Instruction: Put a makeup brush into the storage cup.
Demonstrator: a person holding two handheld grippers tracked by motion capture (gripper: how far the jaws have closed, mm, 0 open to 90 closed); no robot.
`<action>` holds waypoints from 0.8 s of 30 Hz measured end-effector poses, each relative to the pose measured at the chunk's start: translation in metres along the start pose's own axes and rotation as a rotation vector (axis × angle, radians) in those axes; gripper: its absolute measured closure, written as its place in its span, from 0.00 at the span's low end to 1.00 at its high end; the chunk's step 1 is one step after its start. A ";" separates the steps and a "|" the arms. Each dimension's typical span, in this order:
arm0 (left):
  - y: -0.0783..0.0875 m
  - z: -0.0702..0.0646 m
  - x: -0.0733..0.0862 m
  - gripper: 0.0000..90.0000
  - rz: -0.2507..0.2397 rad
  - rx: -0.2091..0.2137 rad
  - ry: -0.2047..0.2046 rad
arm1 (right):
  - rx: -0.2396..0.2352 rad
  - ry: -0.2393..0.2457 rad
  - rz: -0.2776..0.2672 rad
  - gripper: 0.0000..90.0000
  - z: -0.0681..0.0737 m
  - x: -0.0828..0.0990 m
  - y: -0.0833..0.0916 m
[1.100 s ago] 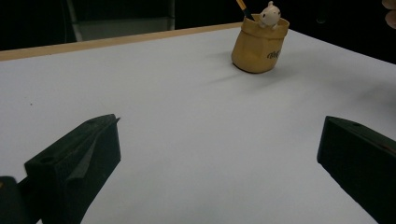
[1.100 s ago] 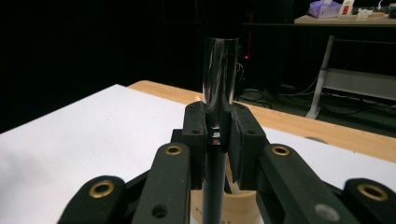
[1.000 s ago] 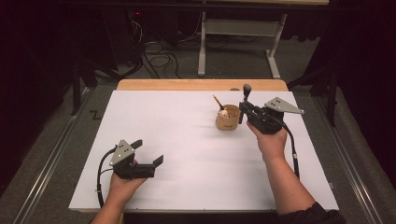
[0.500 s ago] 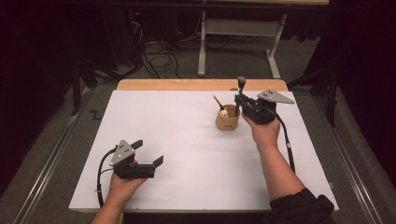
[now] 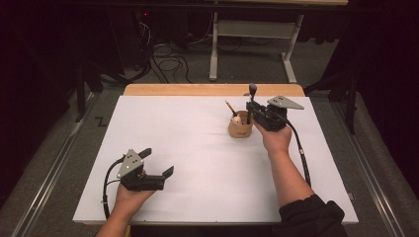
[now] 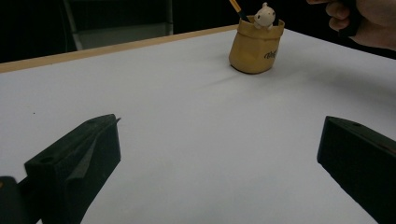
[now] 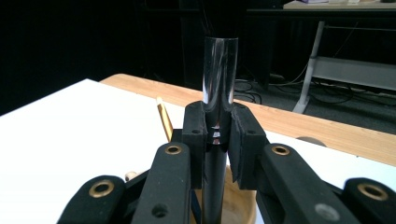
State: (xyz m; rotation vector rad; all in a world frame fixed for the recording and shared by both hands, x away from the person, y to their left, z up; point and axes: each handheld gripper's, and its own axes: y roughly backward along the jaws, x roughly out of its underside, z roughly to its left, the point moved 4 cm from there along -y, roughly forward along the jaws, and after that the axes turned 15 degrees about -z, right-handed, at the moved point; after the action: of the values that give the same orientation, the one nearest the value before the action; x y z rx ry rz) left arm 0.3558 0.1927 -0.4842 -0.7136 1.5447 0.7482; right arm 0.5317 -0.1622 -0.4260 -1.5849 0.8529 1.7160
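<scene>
Toward two o'clock on the white table (image 5: 197, 148), in the high view, we see the right gripper (image 5: 253, 109) held upright beside the tan cup (image 5: 240, 129), its jaws clamped on a dark pen (image 5: 252, 94) that stands nearly vertical, its rounded top rising above the jaws toward twelve o'clock and its lower part reaching down at the cup's rim on the three o'clock side. From the right gripper view we look along the two black jaws pressed against the glossy black barrel of the pen (image 7: 219, 93), with the cup's rounded opening (image 7: 240, 205) directly beneath and a yellow pencil (image 7: 164, 121) leaning out of it toward eleven o'clock. Whether the pen's tip is already inside the cup or touching it, we cannot tell. In the cup we also make out a small cream-coloured figure (image 6: 265, 15), sitting beside the pencil (image 6: 235, 7). Down at seven o'clock on the table, well apart from the cup, the left gripper (image 5: 159, 168) lies low over the white surface with its jaws spread wide and nothing between them; in the left gripper view the two black jaws stand far apart at the bottom corners, and the cup (image 6: 256, 46) stands at one o'clock, with the person's right hand (image 6: 369, 21) just beyond it at two o'clock.
</scene>
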 end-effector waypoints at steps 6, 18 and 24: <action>0.000 0.000 0.002 0.00 0.008 0.004 -0.009 | 0.003 0.005 0.006 0.89 0.002 0.007 -0.004; 0.000 -0.002 0.003 0.00 0.011 0.017 -0.009 | 0.007 -0.003 0.033 0.89 0.003 0.018 -0.007; 0.000 -0.001 0.004 0.00 0.014 0.011 -0.005 | 0.008 -0.013 0.054 0.88 0.004 0.025 -0.006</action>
State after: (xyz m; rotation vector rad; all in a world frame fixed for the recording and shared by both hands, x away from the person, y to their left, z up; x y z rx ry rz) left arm 0.3553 0.1920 -0.4880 -0.6923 1.5499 0.7508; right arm 0.5332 -0.1549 -0.4512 -1.5574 0.9023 1.7561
